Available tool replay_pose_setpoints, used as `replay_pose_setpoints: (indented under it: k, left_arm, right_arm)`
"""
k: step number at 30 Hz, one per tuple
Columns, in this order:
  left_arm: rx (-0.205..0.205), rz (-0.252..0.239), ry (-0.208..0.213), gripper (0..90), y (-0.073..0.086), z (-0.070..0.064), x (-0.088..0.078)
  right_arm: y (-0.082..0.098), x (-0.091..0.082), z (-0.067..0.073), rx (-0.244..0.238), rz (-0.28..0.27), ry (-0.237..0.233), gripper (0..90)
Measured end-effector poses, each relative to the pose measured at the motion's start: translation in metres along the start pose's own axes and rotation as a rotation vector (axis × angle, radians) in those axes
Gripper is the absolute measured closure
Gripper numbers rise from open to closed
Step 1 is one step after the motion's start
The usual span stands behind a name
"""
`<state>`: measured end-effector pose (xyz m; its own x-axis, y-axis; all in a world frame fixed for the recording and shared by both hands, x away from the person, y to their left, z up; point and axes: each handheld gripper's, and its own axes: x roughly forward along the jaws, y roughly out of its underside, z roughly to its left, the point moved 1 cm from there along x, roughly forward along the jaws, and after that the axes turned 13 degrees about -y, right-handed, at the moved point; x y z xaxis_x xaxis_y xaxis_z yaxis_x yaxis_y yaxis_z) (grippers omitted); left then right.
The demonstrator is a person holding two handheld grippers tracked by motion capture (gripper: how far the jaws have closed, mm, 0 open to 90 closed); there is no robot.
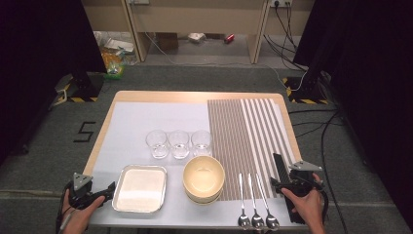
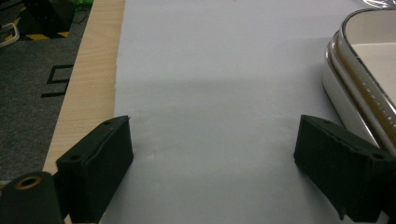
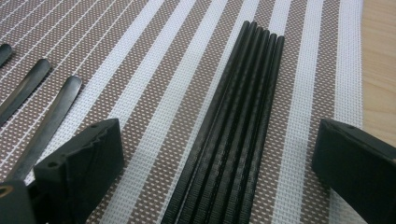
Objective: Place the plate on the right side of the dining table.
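Place: a lab set up for recording, not a home, though my bench (image 1: 195,96) is laid like a dining table.
Floor: grey carpet with a "5" taped on it (image 1: 85,131) and hazard-striped stand feet (image 1: 78,92).
Surroundings: black curtains (image 1: 44,44) on both sides of me, loose cables (image 1: 326,131) running to wall sockets (image 1: 280,3).
Staging: glasses (image 1: 178,144), spoons (image 1: 254,204) and bowls (image 1: 203,178) in tidy rows.

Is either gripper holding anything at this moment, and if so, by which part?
Nothing is held. The left gripper stands open over bare white mat beside the tray. The right gripper is open astride the black chopsticks, not pressing them.
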<state>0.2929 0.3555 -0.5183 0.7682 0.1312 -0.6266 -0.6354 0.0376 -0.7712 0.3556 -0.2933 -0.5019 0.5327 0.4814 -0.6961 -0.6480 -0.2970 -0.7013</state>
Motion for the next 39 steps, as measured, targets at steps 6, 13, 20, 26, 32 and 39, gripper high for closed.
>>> replay_pose_setpoints:
  k: [6,13,20,26,32,39]
  left_arm:
    - [-0.001,0.000,0.000,10.5,0.000,0.000,0.000]
    - [0.001,0.002,0.004,10.7,-0.001,0.001,0.000]
    - [0.002,0.003,0.028,14.5,-0.002,0.005,-0.002]
    - [-0.005,-0.007,0.040,15.8,-0.004,0.009,-0.007]
    - [-0.011,-0.023,0.040,16.7,-0.009,0.010,-0.016]
    - [-0.010,-0.043,0.093,26.3,-0.019,0.003,-0.028]
  right_arm:
    - [0.000,0.000,0.000,-0.001,0.000,0.000,2.6]
    - [0.000,0.000,0.000,-0.002,0.000,-0.001,2.6]
    - [0.000,0.000,-0.001,-0.004,-0.001,-0.003,2.6]
    - [0.000,0.000,-0.001,-0.003,-0.001,-0.003,2.6]
    - [0.000,0.000,-0.001,-0.003,-0.001,-0.004,2.5]
    - [0.000,0.000,-0.001,-0.004,-0.001,-0.004,2.5]
